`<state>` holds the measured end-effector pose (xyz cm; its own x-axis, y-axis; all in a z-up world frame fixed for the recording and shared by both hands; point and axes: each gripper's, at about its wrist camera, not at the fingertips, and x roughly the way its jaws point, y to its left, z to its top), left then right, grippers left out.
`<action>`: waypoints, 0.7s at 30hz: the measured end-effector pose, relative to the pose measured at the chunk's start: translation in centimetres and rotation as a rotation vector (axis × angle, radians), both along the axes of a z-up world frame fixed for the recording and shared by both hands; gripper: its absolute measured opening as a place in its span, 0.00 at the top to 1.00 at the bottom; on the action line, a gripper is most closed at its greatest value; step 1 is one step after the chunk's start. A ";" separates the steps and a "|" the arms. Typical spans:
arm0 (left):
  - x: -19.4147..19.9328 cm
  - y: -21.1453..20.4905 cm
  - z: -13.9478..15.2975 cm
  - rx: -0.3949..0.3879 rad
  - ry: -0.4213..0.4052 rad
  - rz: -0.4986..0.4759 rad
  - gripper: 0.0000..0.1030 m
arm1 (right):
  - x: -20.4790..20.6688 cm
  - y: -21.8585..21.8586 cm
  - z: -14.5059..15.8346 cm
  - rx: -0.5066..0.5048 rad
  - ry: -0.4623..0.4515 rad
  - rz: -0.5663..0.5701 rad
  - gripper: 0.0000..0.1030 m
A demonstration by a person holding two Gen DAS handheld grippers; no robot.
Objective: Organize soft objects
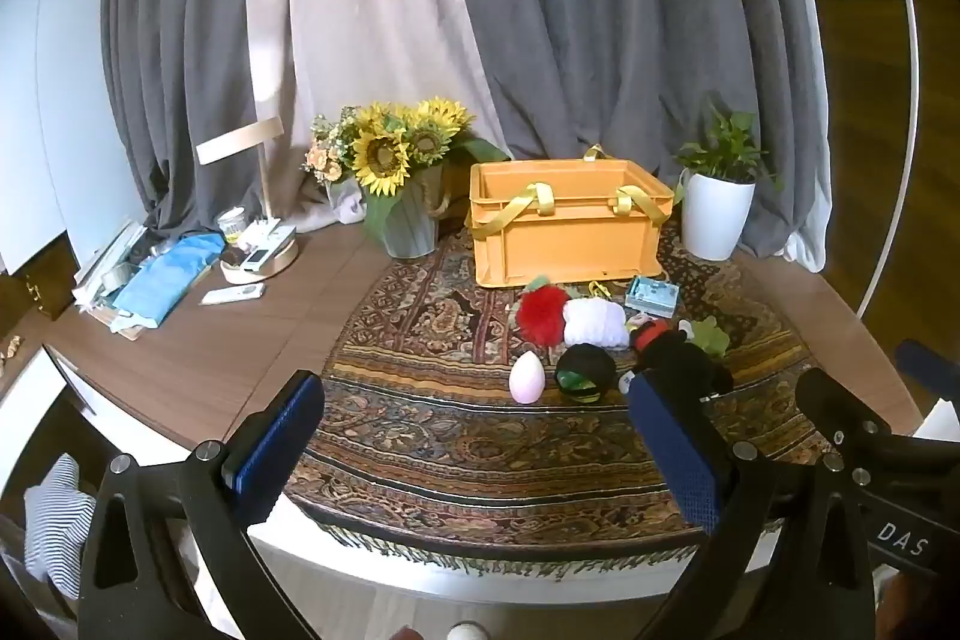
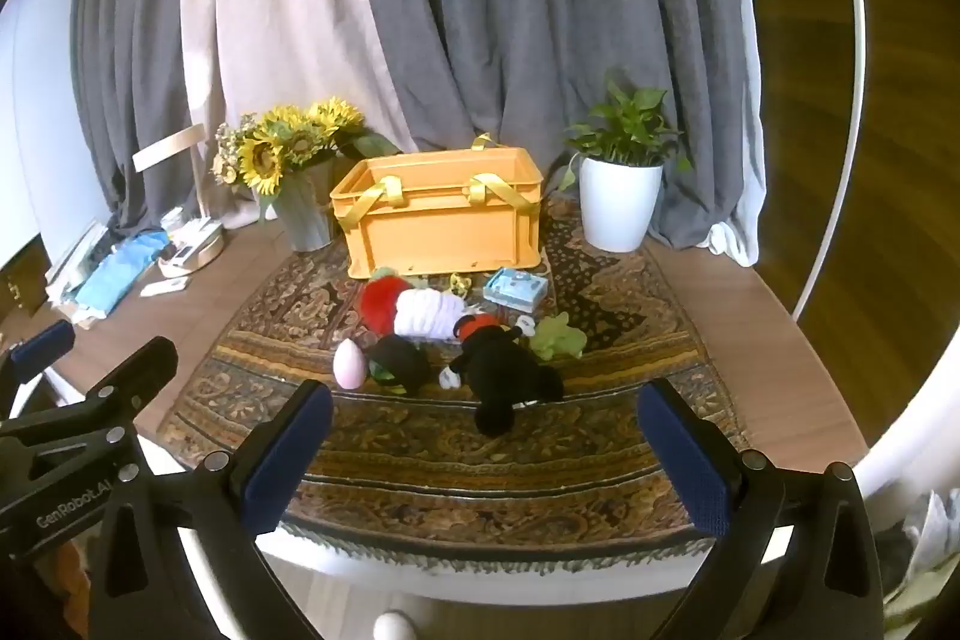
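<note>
Right wrist view: your right gripper (image 2: 483, 451) and left gripper (image 1: 474, 436) gape empty; toys (image 2: 447, 340) crowd before the crate (image 2: 441, 220), so you may snag two together.

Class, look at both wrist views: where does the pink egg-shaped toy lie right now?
The pink egg-shaped toy lies on the patterned rug, at the left front of the toy pile, beside the black-and-green plush, in front of the orange crate.
</note>
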<state>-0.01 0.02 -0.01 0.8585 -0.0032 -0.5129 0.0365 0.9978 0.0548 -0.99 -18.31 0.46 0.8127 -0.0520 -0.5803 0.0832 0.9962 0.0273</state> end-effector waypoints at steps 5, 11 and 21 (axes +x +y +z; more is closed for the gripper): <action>-0.3 0.2 0.1 -0.004 -0.001 -0.003 0.00 | 0.0 0.0 0.0 0.001 0.004 -0.002 0.01; -0.3 0.0 0.0 -0.002 0.001 -0.012 0.00 | 0.0 0.0 -0.1 0.005 0.002 -0.001 0.01; -0.5 0.2 0.6 -0.004 -0.016 -0.010 0.00 | 0.0 -0.1 0.0 0.005 -0.006 0.004 0.01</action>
